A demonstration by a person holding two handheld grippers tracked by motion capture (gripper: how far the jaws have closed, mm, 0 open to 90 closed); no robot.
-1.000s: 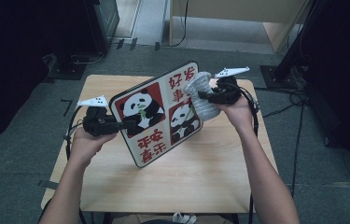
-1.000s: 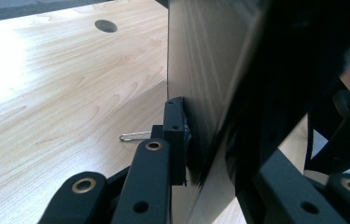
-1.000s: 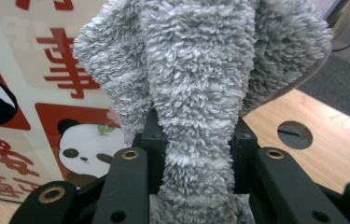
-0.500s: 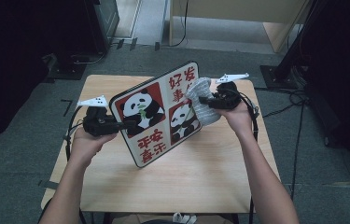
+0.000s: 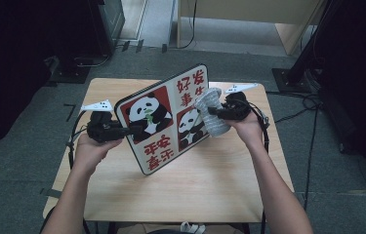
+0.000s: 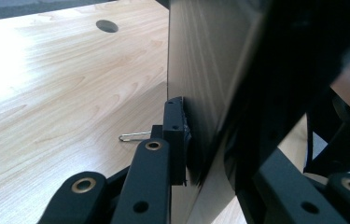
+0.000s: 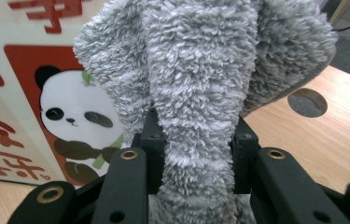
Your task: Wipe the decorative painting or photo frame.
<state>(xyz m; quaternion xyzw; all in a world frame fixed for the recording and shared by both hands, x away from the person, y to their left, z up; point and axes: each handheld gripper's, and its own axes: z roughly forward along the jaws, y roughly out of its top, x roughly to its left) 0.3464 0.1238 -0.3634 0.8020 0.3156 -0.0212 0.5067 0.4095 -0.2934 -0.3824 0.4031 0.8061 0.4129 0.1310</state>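
A square board (image 5: 163,117) printed with pandas and red characters stands tilted on its lower corner over the wooden table (image 5: 219,185). My left gripper (image 5: 131,129) is shut on the board's left edge; in the left gripper view its pads clamp the thin panel (image 6: 200,93) from both sides. My right gripper (image 5: 211,113) is shut on a fluffy grey cloth (image 5: 211,117), which rests against the board's right half. In the right gripper view the cloth (image 7: 200,93) bulges out between the jaws, with the panda picture (image 7: 37,116) just behind it.
A small metal clip (image 6: 134,136) lies on the tabletop near my left gripper. Round cable holes (image 7: 307,102) are cut in the table. Dark equipment stands (image 5: 317,58) and cables ring the table on the grey floor.
My right gripper has carried the grey cloth down the board's face, from beside the upper characters to the lower right panda. The left gripper and board stayed put.
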